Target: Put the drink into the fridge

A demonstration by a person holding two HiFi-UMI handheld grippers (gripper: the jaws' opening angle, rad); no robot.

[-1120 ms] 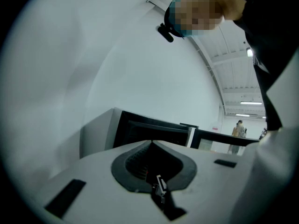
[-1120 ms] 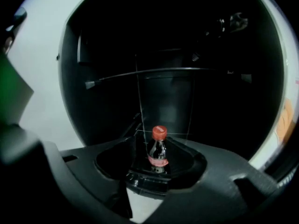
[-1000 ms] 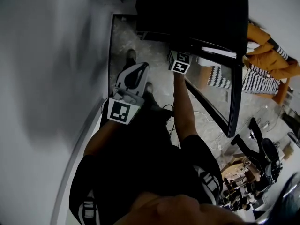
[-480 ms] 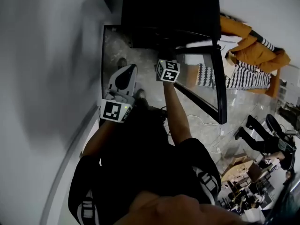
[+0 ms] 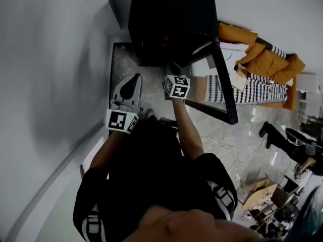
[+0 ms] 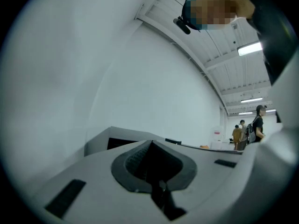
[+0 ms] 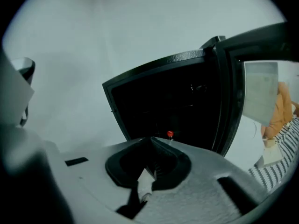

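Snapped shut from wide, your right gripper (image 7: 152,158) is empty, your left gripper (image 6: 150,157) closed too; the drink seems inside the upper-centre fridge (image 5: 169,19), whose door (image 5: 222,79) stands open.

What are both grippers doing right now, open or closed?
Left gripper: closed, holding nothing.
Right gripper: closed, holding nothing.

Right gripper (image 7: 151,141) closed (empty), pulled back.
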